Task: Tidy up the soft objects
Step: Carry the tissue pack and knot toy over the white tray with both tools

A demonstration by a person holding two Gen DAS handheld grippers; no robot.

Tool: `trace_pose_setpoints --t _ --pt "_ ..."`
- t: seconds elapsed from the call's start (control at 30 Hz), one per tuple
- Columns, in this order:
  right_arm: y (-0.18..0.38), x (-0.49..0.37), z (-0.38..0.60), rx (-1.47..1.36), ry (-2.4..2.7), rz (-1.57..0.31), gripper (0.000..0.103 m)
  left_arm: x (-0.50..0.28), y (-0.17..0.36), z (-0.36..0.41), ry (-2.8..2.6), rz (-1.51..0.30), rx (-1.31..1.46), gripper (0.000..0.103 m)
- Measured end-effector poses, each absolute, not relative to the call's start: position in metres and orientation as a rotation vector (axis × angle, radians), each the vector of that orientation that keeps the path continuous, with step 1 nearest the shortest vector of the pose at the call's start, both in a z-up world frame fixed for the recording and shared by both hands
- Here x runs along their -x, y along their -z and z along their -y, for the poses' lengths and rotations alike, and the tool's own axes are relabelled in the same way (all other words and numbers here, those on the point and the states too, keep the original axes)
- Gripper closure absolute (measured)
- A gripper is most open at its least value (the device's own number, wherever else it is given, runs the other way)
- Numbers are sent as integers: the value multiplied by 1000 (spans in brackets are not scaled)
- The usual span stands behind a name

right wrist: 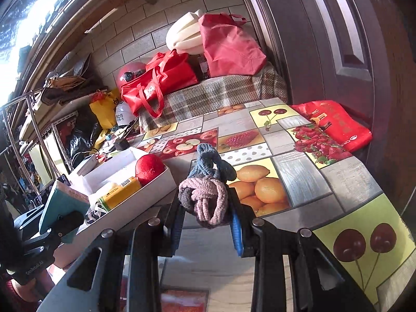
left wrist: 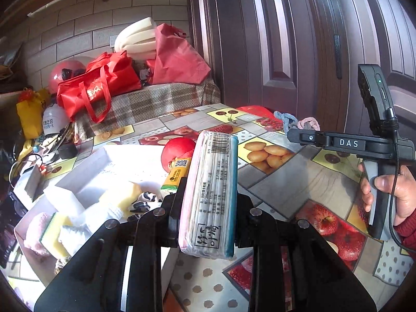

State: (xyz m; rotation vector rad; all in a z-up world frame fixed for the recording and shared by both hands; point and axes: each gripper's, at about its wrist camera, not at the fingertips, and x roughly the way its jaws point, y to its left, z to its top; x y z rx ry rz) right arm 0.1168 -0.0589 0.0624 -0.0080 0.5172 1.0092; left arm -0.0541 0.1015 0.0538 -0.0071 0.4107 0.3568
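Note:
My left gripper (left wrist: 209,195) is shut on a tissue pack (left wrist: 212,192) with pink and blue edges, held above the table beside a white box (left wrist: 85,166). The box holds a red ball (left wrist: 178,153), a yellow packet (left wrist: 175,174), sponges (left wrist: 56,227) and other soft items. My right gripper (right wrist: 208,208) is shut on a knotted bundle of pink, grey and blue knit socks (right wrist: 205,195), held over the table right of the box (right wrist: 156,189). The tissue pack (right wrist: 65,205) shows at the left in the right wrist view.
The table (right wrist: 299,171) has a fruit-print cloth. A red bag (right wrist: 335,124) lies at its far right edge. Behind it stand red bags (left wrist: 98,88), a pink helmet (left wrist: 66,74), white foam (left wrist: 137,39) and a dark door (left wrist: 273,39).

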Motion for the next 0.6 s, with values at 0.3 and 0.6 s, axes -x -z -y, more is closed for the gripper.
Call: trace_pose_setpoints --t 0.3,0.6 --pt "-63 -50 24 164 -1076 -406 72 121 -52 -161 -513 -377 97 77" --pt "-58 5 -30 232 -1217 -413 72 147 -42 -217 -585 -395 243 76"
